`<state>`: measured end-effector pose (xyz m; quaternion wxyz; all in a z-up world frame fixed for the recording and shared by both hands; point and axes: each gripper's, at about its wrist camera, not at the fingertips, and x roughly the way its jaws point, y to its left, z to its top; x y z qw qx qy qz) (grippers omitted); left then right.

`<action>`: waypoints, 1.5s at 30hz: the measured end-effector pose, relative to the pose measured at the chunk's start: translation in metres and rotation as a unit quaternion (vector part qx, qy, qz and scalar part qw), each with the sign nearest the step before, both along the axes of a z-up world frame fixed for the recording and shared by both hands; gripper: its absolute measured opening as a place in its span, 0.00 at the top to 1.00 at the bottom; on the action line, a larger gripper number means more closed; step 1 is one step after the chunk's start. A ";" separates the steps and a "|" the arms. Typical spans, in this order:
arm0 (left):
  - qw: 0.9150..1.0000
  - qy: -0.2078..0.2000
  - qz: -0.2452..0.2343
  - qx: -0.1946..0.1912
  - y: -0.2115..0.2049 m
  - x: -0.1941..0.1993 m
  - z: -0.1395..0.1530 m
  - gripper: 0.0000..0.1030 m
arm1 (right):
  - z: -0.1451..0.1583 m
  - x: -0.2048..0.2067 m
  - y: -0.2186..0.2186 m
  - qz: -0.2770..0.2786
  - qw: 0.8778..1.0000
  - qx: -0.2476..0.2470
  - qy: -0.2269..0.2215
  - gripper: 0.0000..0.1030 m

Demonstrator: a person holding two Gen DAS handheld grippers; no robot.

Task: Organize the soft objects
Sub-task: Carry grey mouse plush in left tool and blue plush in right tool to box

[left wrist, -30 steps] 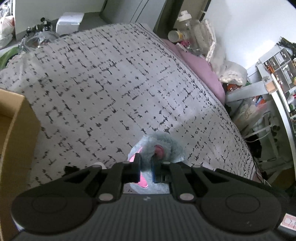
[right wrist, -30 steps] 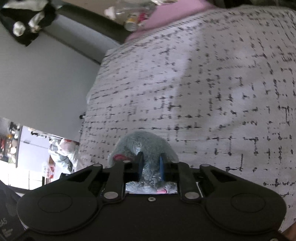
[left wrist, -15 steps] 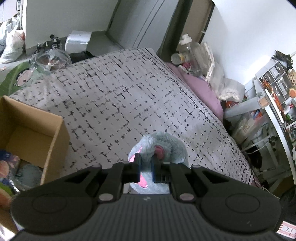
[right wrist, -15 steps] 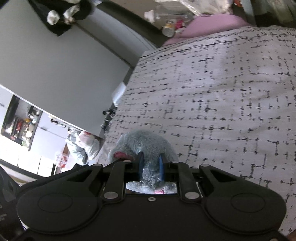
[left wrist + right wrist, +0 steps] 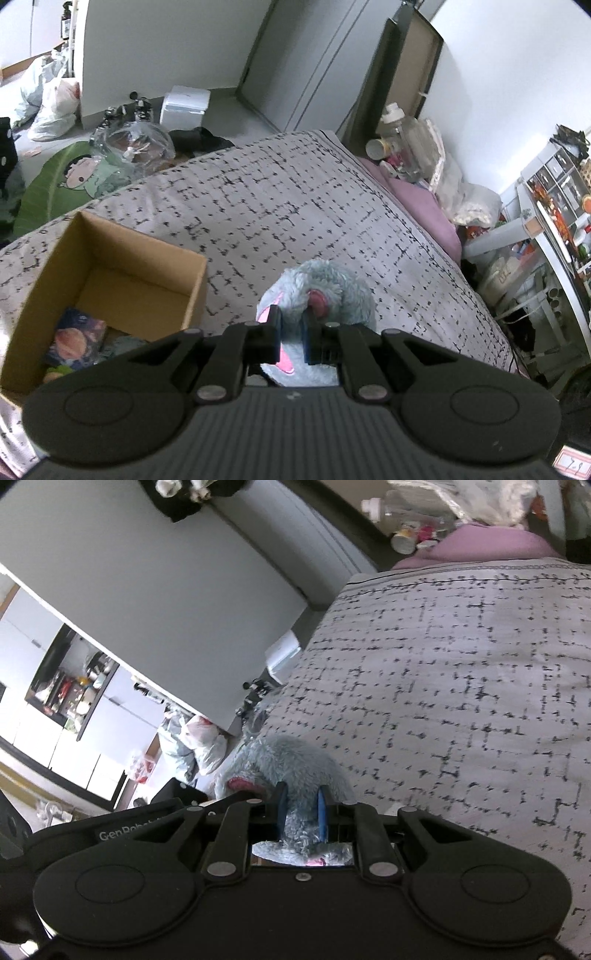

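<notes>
Left gripper (image 5: 289, 334) and right gripper (image 5: 301, 814) are each clamped narrow on the grey plush toy (image 5: 325, 291), which is held off the bedspread (image 5: 295, 206). Forward-left of the left gripper sits the cardboard box (image 5: 192, 291), already containing some soft items. Judgement: task partly complete; this toy remains to be boxed. Both grippers pitch downward over the bed.

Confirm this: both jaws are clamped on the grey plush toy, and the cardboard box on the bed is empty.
Not quite: the cardboard box already holds soft items, as the left wrist view shows. Both grippers are clamped on the grey plush toy, and the box sits on the bed.
</notes>
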<state>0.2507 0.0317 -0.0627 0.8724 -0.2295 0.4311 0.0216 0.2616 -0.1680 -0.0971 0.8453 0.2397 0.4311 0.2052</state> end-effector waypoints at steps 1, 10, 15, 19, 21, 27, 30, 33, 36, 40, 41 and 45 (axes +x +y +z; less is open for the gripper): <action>1.000 -0.001 0.003 0.000 0.004 -0.003 0.001 0.90 | 0.001 -0.002 0.004 0.006 1.000 -0.001 -0.003 0.84; 1.000 -0.009 0.019 0.000 0.034 -0.019 0.009 0.90 | 0.005 -0.013 0.033 0.038 0.999 -0.003 -0.026 0.84; 1.000 -0.010 0.028 -0.002 0.052 -0.026 0.009 0.90 | 0.003 -0.017 0.050 0.057 0.998 -0.003 -0.038 0.84; 0.999 -0.011 0.035 -0.008 0.067 -0.032 0.006 0.90 | 0.000 -0.021 0.061 0.068 0.997 -0.001 -0.042 0.84; 0.999 -0.010 0.038 -0.008 0.073 -0.034 0.003 0.90 | -0.002 -0.023 0.067 0.073 0.996 -0.003 -0.048 0.84; 0.999 -0.008 0.046 -0.018 0.092 -0.039 -0.005 0.91 | -0.008 -0.026 0.084 0.088 0.994 -0.009 -0.057 0.83; 0.998 -0.005 0.051 -0.025 0.100 -0.040 -0.010 0.90 | -0.013 -0.025 0.090 0.092 0.994 -0.010 -0.055 0.83; 0.998 -0.002 0.053 -0.024 0.108 -0.042 -0.015 0.91 | -0.020 -0.025 0.099 0.101 0.993 -0.014 -0.052 0.83; 0.998 0.000 0.055 -0.020 0.115 -0.044 -0.019 0.90 | -0.027 -0.027 0.107 0.110 0.993 -0.018 -0.048 0.83; 0.998 0.010 0.058 -0.024 0.128 -0.044 -0.031 0.90 | -0.035 -0.028 0.118 0.117 0.992 -0.029 -0.041 0.83; 0.998 0.012 0.058 -0.024 0.130 -0.043 -0.034 0.90 | -0.037 -0.028 0.122 0.118 0.992 -0.033 -0.041 0.83; 0.998 0.019 0.058 -0.028 0.140 -0.040 -0.043 0.90 | -0.045 -0.025 0.132 0.115 0.992 -0.043 -0.031 0.81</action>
